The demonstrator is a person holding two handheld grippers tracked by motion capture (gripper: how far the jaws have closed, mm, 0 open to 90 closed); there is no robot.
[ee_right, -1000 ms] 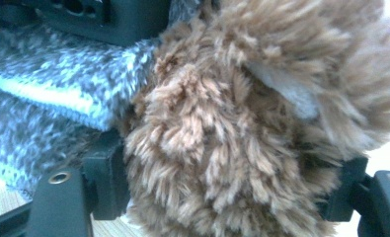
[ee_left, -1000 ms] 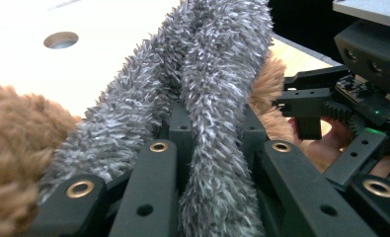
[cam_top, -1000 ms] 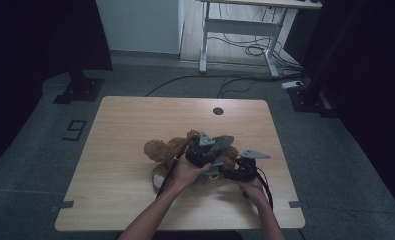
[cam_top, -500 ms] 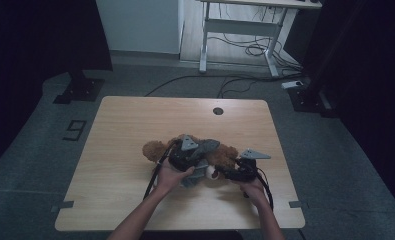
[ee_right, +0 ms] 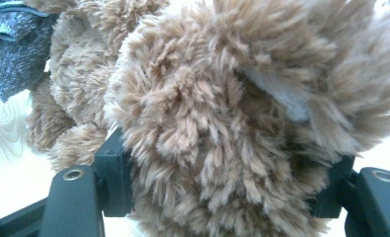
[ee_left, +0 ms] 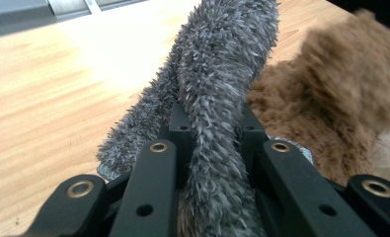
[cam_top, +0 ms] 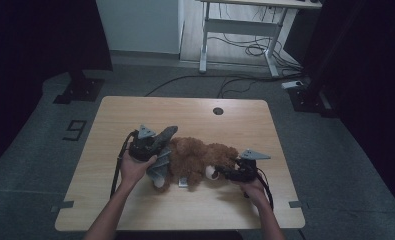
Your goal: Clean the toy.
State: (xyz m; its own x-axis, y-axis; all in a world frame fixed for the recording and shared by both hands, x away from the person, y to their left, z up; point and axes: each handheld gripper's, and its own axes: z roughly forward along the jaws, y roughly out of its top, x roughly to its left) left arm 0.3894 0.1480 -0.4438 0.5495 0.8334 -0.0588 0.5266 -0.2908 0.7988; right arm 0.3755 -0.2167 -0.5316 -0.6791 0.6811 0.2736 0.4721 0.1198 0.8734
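Brown plush toy (cam_top: 200,159) lies at centre of the tabletop (cam_top: 115,120). Left gripper (cam_top: 152,145) fingers clamp its grey fuzzy garment (ee_left: 217,74); right gripper (cam_top: 225,172) fingers, just closing, grip the toy's head.

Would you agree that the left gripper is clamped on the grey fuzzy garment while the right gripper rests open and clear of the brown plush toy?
Not quite. The left gripper is indeed clamped on the grey fuzzy garment, but the right gripper is not clear of the brown plush toy: the right gripper view shows its jaws closed around a furry part of the toy.
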